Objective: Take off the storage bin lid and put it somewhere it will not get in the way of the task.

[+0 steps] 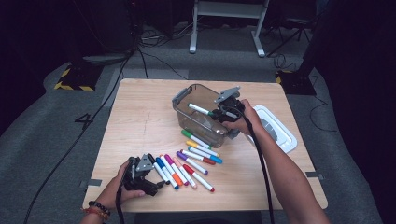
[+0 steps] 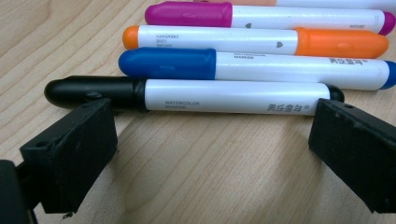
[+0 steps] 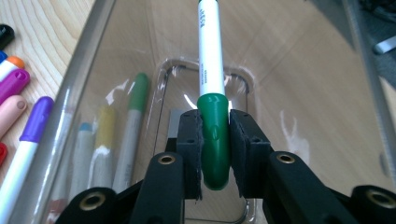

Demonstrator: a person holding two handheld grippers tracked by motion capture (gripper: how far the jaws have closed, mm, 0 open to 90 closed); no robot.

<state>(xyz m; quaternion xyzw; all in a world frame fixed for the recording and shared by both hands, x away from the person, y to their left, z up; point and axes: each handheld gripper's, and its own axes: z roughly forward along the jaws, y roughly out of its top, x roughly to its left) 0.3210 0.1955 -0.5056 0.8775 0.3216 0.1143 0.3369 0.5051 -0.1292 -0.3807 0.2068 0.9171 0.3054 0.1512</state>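
Observation:
My right gripper point(image 1: 223, 112) point(image 3: 215, 140) is shut on the green cap of a green-capped marker point(image 1: 201, 109) point(image 3: 211, 93), held over the open top of a clear plastic container point(image 1: 198, 114) point(image 3: 289, 93). The marker's white barrel points away into the box. My left gripper point(image 1: 156, 179) point(image 2: 210, 140) rests open on the table at the front left, its jaws standing wide on either side of the near edge of a black marker point(image 2: 187, 95). Behind it lie a blue marker point(image 2: 252, 67), an orange marker point(image 2: 252, 41) and a magenta marker point(image 2: 261, 16).
Several coloured markers point(image 1: 187, 165) lie in a loose row on the wooden table point(image 1: 140, 126) in front of the container. A white lid point(image 1: 278, 128) lies at the right. Cables run over the dark floor beyond the far edge.

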